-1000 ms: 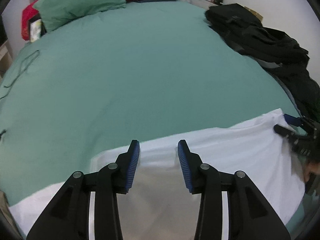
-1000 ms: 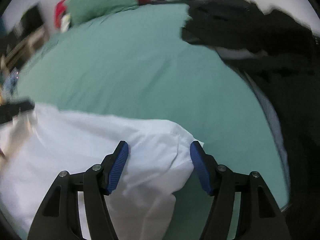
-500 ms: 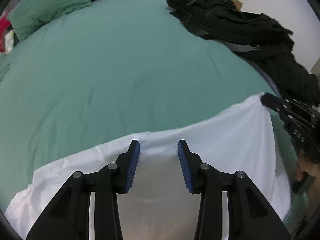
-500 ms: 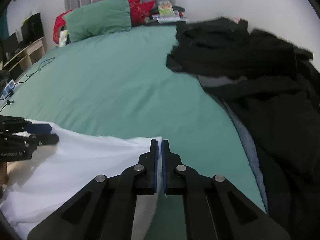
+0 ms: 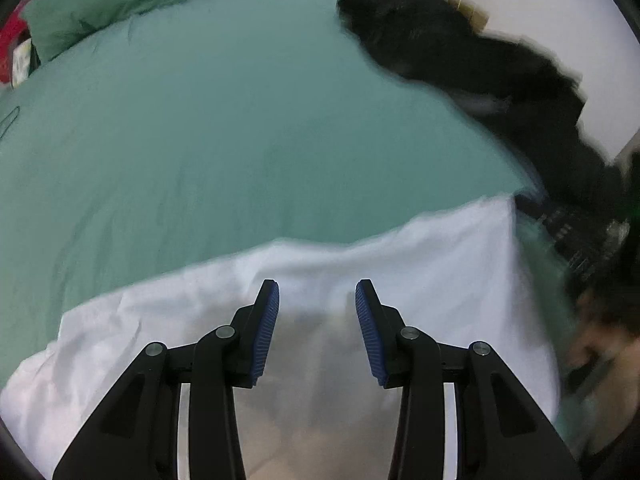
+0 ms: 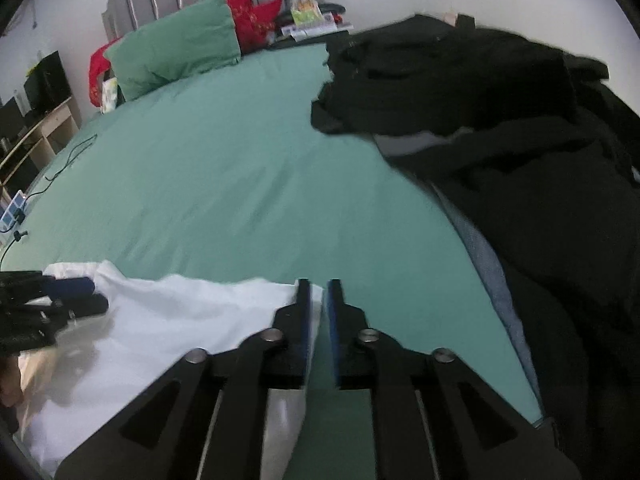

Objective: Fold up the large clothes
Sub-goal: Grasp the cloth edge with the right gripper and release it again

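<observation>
A large white garment point(image 5: 400, 280) lies along the near edge of a green bed point(image 5: 240, 140). My left gripper point(image 5: 317, 292) is open above its middle, holding nothing. My right gripper point(image 6: 319, 294) is shut on the garment's right corner point(image 6: 200, 312); a thin white fold shows between the blue pads point(image 6: 306, 320). The right gripper shows blurred in the left wrist view point(image 5: 560, 224) at the cloth's right edge. The left gripper shows in the right wrist view point(image 6: 48, 300) at the far left over the cloth.
A pile of black clothes point(image 6: 500, 120) covers the bed's right side. A green pillow point(image 6: 176, 48) and red cloth point(image 6: 248, 16) lie at the headboard. A cable point(image 6: 64, 160) runs along the left edge, with shelves point(image 6: 36, 132) beyond.
My right gripper closed on the garment's right corner and has lifted it a little. The left gripper stayed open over the cloth while its view swung.
</observation>
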Available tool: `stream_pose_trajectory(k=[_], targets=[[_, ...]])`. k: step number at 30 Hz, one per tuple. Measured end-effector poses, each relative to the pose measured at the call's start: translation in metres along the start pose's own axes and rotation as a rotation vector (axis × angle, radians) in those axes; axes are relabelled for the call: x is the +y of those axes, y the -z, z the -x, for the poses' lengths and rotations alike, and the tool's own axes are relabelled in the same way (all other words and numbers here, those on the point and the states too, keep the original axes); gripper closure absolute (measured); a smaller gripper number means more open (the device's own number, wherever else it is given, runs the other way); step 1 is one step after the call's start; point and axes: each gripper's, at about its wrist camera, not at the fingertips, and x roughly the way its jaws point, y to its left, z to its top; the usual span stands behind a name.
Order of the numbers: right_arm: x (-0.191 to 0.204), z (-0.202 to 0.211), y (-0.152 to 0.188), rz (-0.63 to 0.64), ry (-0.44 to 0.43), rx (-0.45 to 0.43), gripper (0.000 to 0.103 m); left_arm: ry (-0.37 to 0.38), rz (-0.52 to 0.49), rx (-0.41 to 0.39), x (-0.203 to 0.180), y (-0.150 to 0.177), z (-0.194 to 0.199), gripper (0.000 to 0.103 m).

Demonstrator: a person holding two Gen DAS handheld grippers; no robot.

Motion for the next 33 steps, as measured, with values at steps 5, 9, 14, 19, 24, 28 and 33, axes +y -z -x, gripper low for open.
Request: stream_pose_trajectory(k=[5, 9, 14, 19, 24, 28, 33], targets=[[0.001, -0.012, 0.003, -0.043, -0.053, 0.044, 0.061, -0.001, -0.021, -0.026, -0.014, -0.017, -0.006, 0.061], [-0.006, -0.016, 0.003, -0.076, -0.039, 0.058, 0.06, -0.062, -0.089, 0.085, -0.028, -0.011, -0.038, 0.06], [-0.015, -0.012, 0.005, -0.085, 0.025, 0.06, 0.059, -0.124, -0.141, 0.051, -0.038, -0.009, -0.039, 0.054], [-0.029, -0.003, 0.0, -0.154, 0.046, 0.058, 0.059, -0.133, -0.024, -0.007, -0.028, -0.015, -0.027, 0.053], [-0.023, 0.019, -0.004, -0.133, 0.014, 0.014, 0.051, -0.242, 0.03, -0.148, 0.006, 0.012, 0.044, 0.053], [-0.01, 0.025, 0.001, -0.094, -0.012, 0.011, 0.049, -0.368, 0.045, -0.214, 0.041, 0.057, 0.1, 0.053], [0.0, 0.038, 0.018, -0.13, -0.086, 0.048, 0.049, -0.575, 0.173, -0.189, 0.112, 0.134, 0.161, 0.053]])
